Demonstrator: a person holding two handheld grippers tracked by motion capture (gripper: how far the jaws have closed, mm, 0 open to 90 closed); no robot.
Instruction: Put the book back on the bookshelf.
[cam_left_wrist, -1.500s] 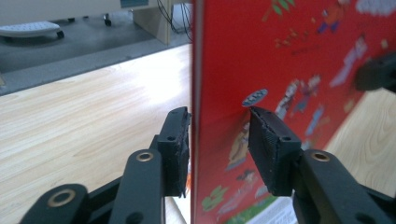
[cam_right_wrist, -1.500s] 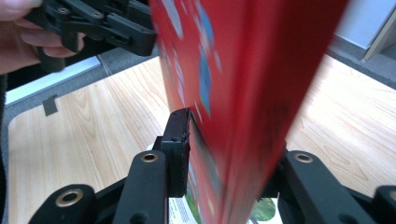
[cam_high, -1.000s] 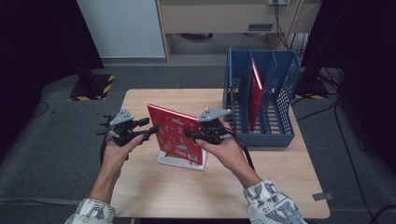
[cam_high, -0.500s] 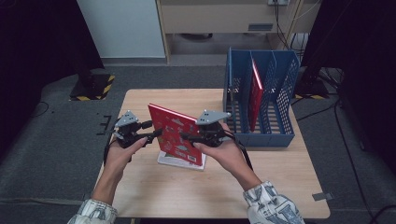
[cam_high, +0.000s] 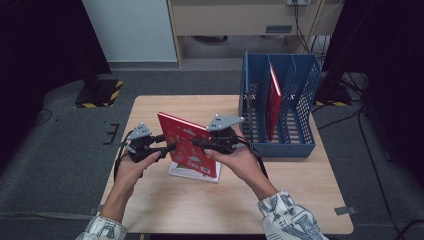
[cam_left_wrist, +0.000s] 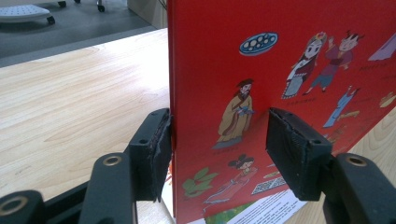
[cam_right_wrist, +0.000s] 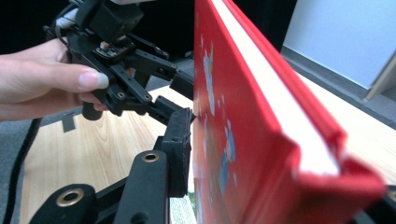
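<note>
We note the left gripper (cam_high: 167, 146) has closed in on the red book (cam_high: 188, 144), jaws wide astride its edge, while the right gripper (cam_high: 199, 143) clamps it upright, left of the blue rack (cam_high: 278, 145), so a handover looks imminent.

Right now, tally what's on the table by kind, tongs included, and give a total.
Red books: 2, one held upright, one filed in the rack
Flat book under the held one: 1
Blue file rack: 1
Tongs: 2, left, right
Total: 6
</note>
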